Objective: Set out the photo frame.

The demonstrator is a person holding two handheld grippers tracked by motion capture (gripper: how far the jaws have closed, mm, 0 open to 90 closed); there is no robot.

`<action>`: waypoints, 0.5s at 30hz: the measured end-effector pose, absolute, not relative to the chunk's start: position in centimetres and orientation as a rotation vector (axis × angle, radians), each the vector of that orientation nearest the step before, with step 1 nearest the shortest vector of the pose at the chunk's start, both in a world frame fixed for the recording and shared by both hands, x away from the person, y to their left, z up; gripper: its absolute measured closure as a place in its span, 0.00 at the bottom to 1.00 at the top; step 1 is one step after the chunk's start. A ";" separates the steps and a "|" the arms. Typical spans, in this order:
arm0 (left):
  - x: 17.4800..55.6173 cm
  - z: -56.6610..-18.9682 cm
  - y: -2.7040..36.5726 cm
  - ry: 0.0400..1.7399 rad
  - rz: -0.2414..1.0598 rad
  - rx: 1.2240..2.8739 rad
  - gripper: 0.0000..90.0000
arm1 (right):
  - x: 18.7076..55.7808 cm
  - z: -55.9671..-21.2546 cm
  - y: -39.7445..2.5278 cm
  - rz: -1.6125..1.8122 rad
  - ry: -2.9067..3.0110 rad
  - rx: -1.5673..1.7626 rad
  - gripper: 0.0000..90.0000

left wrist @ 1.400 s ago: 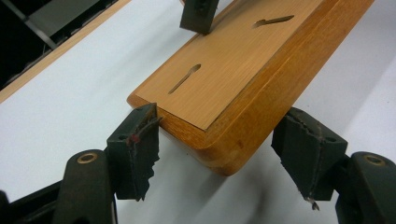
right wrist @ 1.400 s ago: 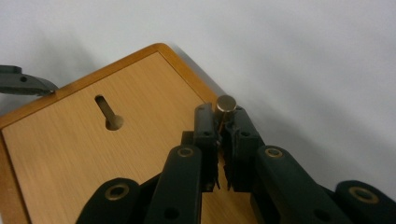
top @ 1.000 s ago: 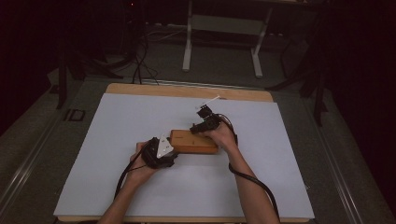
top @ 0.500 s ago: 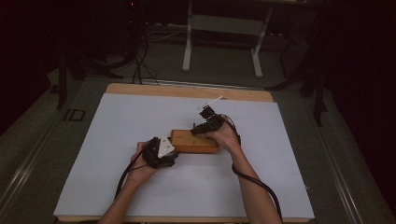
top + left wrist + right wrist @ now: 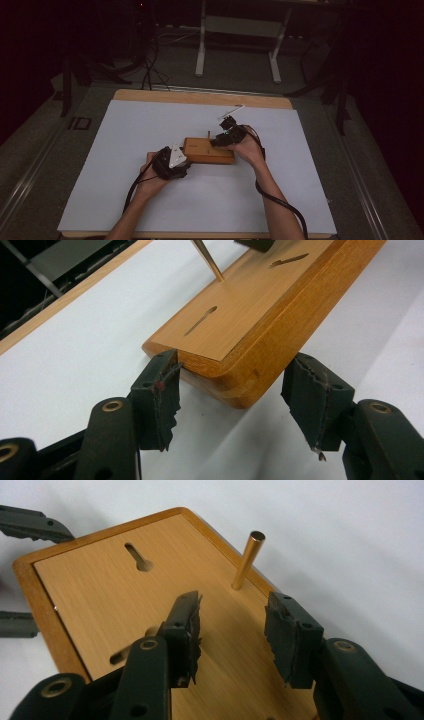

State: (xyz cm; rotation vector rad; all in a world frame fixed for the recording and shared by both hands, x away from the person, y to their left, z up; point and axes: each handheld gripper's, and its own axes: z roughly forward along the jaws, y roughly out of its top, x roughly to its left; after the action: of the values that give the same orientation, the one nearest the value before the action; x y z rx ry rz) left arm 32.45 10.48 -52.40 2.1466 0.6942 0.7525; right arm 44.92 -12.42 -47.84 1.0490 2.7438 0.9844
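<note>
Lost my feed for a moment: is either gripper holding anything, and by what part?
Left gripper brackets the flat wooden block at its near end corner. Right gripper, open above it, holds nothing.

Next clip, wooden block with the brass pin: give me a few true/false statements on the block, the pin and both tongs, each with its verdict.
1. The wooden block lies on the white table cover. True.
2. The brass pin lies flat beside the block. False: it stands upright in the block.
3. The left tongs straddle one end of the block. True.
4. The right tongs are clamped on the pin. False: they are open, short of it.
</note>
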 end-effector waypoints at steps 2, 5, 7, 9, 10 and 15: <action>32.4 -52.5 10.3 0.693 0.760 2.152 0.45 | 45.1 -48.0 -12.7 0.967 2.743 1.073 0.63; 32.4 -52.5 10.2 0.692 0.763 2.155 0.45 | 45.2 -48.5 -13.1 0.966 2.737 1.093 0.63; 32.4 -52.6 10.1 0.691 0.764 2.161 0.45 | 45.2 -48.7 -13.3 0.992 2.727 1.112 0.63; 32.5 -52.6 10.1 0.692 0.762 2.161 0.45 | 45.2 -48.7 -13.5 1.004 2.719 1.114 0.63; 32.5 -52.5 10.1 0.694 0.759 2.160 0.45 | 45.1 -48.7 -13.7 1.002 2.707 1.117 0.63; 32.5 -52.5 10.2 0.697 0.757 2.156 0.45 | 45.0 -48.6 -14.4 0.992 2.672 1.126 0.62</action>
State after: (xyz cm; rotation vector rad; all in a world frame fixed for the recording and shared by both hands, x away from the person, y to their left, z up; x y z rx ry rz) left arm 32.47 10.15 -52.53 2.1565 0.6969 0.7570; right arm 44.99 -14.38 -48.58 1.1264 2.6720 0.9924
